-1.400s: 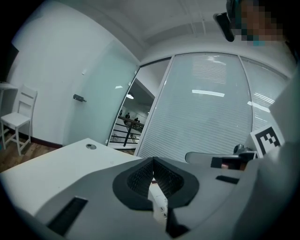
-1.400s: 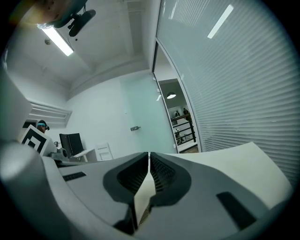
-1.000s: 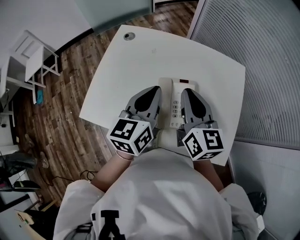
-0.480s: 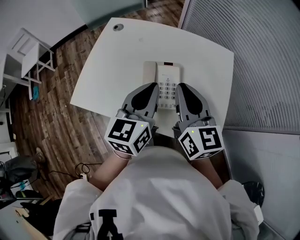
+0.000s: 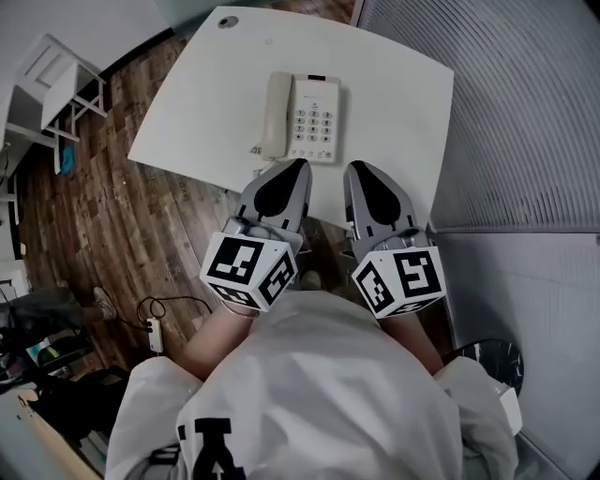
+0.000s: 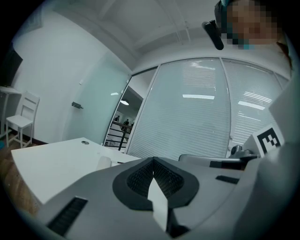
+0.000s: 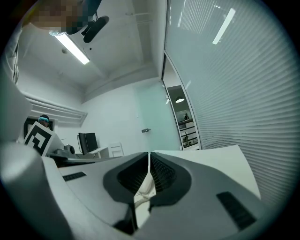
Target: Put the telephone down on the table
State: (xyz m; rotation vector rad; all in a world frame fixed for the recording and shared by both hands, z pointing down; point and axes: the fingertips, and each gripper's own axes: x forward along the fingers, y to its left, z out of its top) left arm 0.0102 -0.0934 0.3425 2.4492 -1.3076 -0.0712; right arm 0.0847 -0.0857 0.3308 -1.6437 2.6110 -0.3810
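The cream telephone (image 5: 302,116) lies flat on the white table (image 5: 394,84), handset on its left side and keypad up. Both grippers hang off the table's near edge, short of the phone and apart from it. My left gripper (image 5: 295,169) is shut with nothing in it; in the left gripper view its jaws (image 6: 152,161) meet, and the handset (image 6: 104,162) shows just beyond them. My right gripper (image 5: 356,171) is shut too, also holding nothing, its tips (image 7: 149,157) pointing over the table top (image 7: 215,161).
A white chair (image 5: 56,94) stands on the wood floor to the left. A glass wall with blinds (image 5: 525,112) runs along the right. A cable and power strip (image 5: 150,328) lie on the floor. A round grommet (image 5: 228,22) sits at the table's far corner.
Both grippers have drawn back toward me from either side of the telephone to past the table's near edge. The telephone has stayed on the table.
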